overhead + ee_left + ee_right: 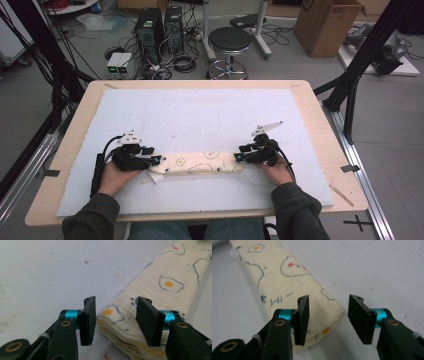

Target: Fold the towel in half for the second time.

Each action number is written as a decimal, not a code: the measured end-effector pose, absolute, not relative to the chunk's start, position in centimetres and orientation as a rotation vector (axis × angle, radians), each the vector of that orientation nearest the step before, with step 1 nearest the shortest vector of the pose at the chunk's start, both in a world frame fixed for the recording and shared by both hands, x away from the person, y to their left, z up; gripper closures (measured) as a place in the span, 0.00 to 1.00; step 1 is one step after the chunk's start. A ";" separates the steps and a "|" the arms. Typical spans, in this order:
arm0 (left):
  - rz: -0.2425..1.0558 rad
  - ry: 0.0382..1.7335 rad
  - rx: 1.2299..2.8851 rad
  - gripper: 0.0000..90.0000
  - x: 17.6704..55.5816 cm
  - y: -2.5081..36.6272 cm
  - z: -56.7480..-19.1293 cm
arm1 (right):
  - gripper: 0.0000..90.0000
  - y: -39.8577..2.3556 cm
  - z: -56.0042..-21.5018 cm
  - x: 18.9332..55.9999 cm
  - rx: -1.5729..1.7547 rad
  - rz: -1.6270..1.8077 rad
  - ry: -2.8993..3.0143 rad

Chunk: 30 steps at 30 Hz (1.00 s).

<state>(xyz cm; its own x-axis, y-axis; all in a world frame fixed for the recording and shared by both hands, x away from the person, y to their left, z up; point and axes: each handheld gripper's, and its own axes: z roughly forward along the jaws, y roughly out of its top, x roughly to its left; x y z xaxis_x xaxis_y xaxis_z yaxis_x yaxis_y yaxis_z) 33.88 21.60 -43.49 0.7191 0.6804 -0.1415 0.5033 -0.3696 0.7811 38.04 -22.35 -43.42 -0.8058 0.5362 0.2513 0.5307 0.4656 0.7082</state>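
Two grippers, one at each end of a folded cloth (202, 163) lying near the front edge of the table (320, 115), roughly centred between its left and right edges, on the pale blue mat (200, 115).

High view: left gripper (156, 160) at the cloth's left end, right gripper (239, 158) at its right end, a hand behind each. The cloth reads as one long narrow strip running along the front edge. The floor beyond the far edge has a stool (229, 42), two PC towers (159, 27) and a cardboard box (327, 25).

Left gripper view adds the detail: jaws apart, the cloth's end sits in the gap, nearer the right jaw. I cannot tell whether either pad touches it. The stacked fold layers show at this end.

Right gripper view: jaws apart, the cloth's corner lies by the left jaw, and the right jaw stands clear over bare mat. No clamp.

Cloth look: cream, crinkled weave, printed with fried eggs (orange yolks, dark blue outlines), a blob face with a pink dot, and "Hi" in blue.
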 end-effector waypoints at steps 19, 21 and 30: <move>0.249 0.883 2.096 0.90 33.6 21.4 -43.8 | 0.87 -22.0 -43.9 37.8 0.958 1.269 2.760; 0.260 0.884 2.091 0.91 33.5 21.3 -43.7 | 0.88 -22.0 -43.8 37.7 0.955 1.265 2.759; 0.289 0.878 2.067 0.91 33.3 21.4 -43.2 | 0.88 -22.2 -43.1 37.3 0.929 1.269 2.723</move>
